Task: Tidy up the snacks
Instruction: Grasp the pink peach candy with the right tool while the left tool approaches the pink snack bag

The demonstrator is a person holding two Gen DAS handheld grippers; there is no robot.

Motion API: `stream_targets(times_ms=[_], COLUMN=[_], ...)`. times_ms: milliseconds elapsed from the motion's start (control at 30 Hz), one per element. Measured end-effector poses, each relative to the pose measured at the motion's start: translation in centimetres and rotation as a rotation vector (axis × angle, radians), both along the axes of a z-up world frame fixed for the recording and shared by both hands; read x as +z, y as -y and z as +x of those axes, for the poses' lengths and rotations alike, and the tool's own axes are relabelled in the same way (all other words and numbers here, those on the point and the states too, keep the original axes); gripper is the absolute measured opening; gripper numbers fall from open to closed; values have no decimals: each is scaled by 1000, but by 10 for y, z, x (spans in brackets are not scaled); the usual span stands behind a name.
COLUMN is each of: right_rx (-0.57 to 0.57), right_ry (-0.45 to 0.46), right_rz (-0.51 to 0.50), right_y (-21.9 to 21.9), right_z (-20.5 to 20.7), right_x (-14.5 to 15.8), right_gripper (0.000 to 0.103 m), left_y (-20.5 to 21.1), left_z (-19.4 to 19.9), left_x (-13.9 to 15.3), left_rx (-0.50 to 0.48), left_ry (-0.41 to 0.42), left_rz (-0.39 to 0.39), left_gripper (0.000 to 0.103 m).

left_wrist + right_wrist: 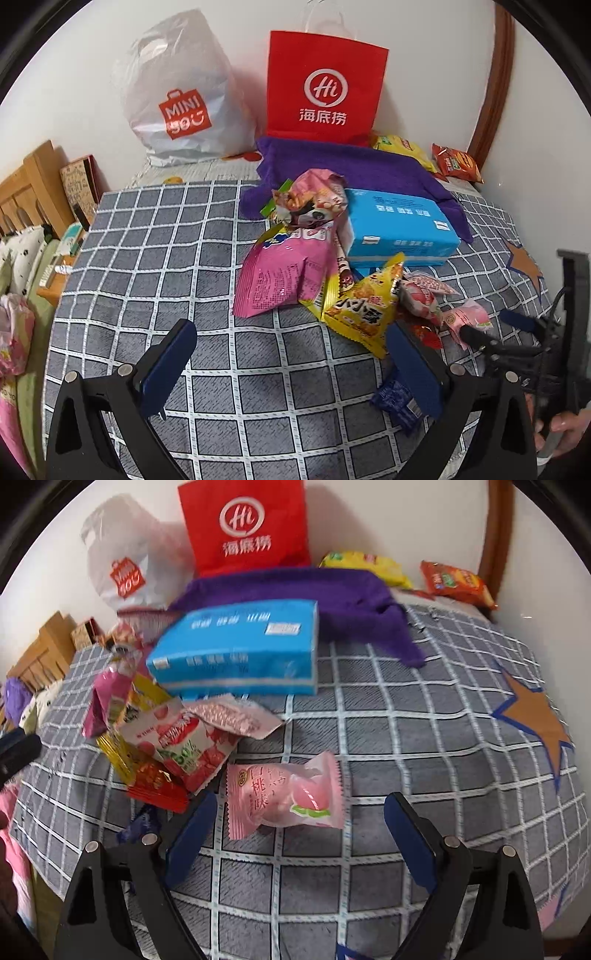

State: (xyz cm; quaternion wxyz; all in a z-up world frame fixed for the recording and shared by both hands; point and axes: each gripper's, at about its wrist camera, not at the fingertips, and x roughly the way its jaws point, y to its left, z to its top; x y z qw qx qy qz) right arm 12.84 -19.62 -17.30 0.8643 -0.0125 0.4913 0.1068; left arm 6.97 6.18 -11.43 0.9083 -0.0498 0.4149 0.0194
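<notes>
A pile of snack packets lies on a grey checked bedspread [147, 266]: a large pink bag [280, 273], a yellow packet [362, 302], a strawberry packet [184, 746], a small red packet [159, 786] and a dark blue packet [397, 402]. A pink peach candy packet [284, 797] lies apart, just in front of my right gripper [295, 834], which is open and empty. My left gripper [291, 354] is open and empty above bare bedspread, left of the pile. The right gripper also shows at the right edge of the left wrist view [491, 343].
A blue tissue pack [399, 229] lies behind the pile on a purple cloth [369, 166]. A red paper bag [325, 85] and a white plastic bag [181, 92] stand against the wall. Yellow [365, 566] and orange [456, 583] packets lie at the far right. A wooden headboard [29, 188] is left.
</notes>
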Motion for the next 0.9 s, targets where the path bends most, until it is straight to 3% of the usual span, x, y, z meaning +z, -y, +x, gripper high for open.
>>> stream_targets(times_ms=[133,267,333,400,500,900], right_rx=[25,26,16,-10,-9,-29], right_ry=[-26,-2,5,12,14,20], right_rz=[-1,-22,-3,9,2,-32], right_y=[-9,-12,-8,-4,0,20], right_z=[7,10,11,11,12,17], right_x=[-17,-26,-26,-25,-23,-20], right_gripper=[90,87,83,71,66,65], left_y=[-9,-9,-9,-10,-14,-14], left_z=[6,6,8,10,14,44], left_x=[-6,-11,-14,-19,-23,-27], left_rx=[-5,-15,-21,-22,-14,-8], left_ry=[-12,-5,-11,-19,-31,-42], left_rz=[-45,-28,-24,-32,-42,-25], left_gripper=[100,99,99,99,99,99])
